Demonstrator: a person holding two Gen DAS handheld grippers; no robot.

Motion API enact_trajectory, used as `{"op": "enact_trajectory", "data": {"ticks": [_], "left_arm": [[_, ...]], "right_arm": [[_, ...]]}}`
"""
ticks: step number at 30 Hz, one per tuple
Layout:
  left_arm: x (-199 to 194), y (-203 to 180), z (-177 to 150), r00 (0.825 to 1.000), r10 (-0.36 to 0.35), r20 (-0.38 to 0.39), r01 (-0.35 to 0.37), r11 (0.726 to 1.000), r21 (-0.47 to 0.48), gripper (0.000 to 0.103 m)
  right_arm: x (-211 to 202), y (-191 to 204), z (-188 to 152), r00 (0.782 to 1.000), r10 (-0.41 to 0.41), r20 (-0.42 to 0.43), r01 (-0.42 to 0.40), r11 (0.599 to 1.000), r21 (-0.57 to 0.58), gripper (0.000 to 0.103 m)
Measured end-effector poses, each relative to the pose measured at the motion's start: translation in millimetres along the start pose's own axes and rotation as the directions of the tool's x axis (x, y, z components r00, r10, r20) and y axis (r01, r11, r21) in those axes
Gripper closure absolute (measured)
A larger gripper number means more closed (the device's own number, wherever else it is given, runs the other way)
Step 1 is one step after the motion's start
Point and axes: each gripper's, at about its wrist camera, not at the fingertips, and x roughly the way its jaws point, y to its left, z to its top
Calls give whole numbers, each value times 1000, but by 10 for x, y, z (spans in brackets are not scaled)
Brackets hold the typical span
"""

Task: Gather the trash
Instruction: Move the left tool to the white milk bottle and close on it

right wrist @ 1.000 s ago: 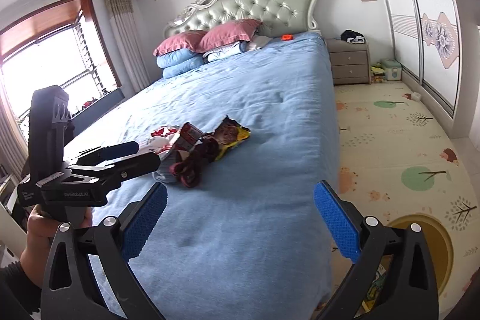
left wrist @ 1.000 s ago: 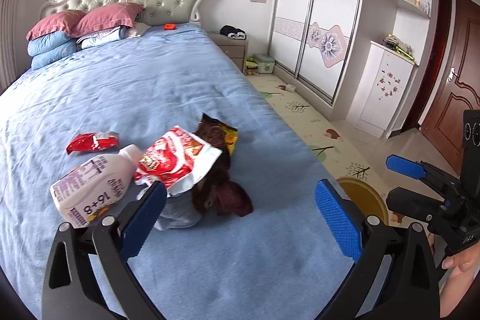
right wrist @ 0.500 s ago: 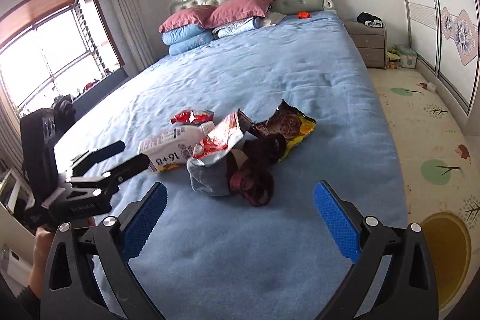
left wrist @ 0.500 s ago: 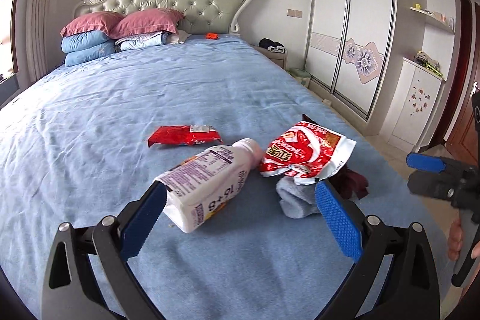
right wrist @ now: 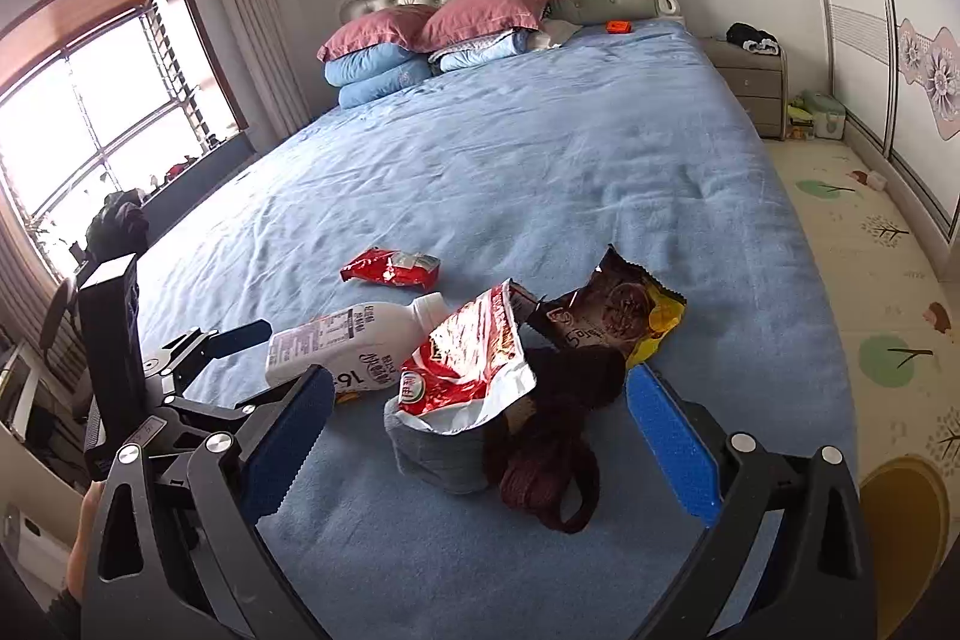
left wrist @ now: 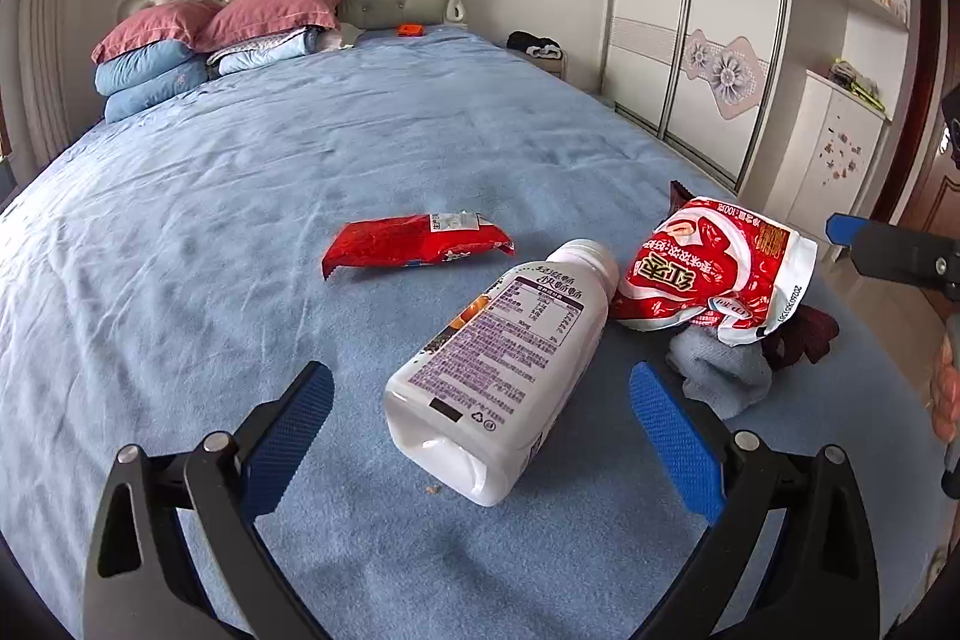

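Now my left gripper [left wrist: 480, 418] jaws are open around the white bottle [left wrist: 510, 370] lying on the bed [left wrist: 240, 160]; it looks light and slippery, so I squeeze its middle; right gripper [right wrist: 480, 424] jaws open too.

- Left gripper [left wrist: 480, 430]: black angular arms, blue ribbed pads [left wrist: 672, 442], silver screws.
- Right gripper [right wrist: 480, 430]: same black frame, blue pads [right wrist: 672, 445], silver screws.
- Dark sleeve [right wrist: 63, 610] at the left hand.
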Motion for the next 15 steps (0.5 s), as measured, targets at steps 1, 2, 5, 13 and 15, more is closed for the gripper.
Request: {"op": "enact_trajectory", "data": {"ticks": [1,2,5,13,15], "left_arm": [[40,-2,15,1000,-10,-9,10,1000,16,4],[69,-11,22,1000,-18,-14,18,999,29,4],[191,14,76,998,-55,-38,57,997,52,4],[409,104,94,986,-131,-108,133,991,11,28],[411,67,92,986,-123,-110,126,992,24,29]], "right_arm": [[44,-25,31,1000,7,-13,-7,1000,10,8],[94,-50,60,999,16,-33,-15,1000,25,8],[217,-111,125,996,45,-80,-38,996,85,8],[367,-10,142,991,56,-120,-48,997,65,24],[422,-5,143,988,59,-142,-49,996,69,28]]}}
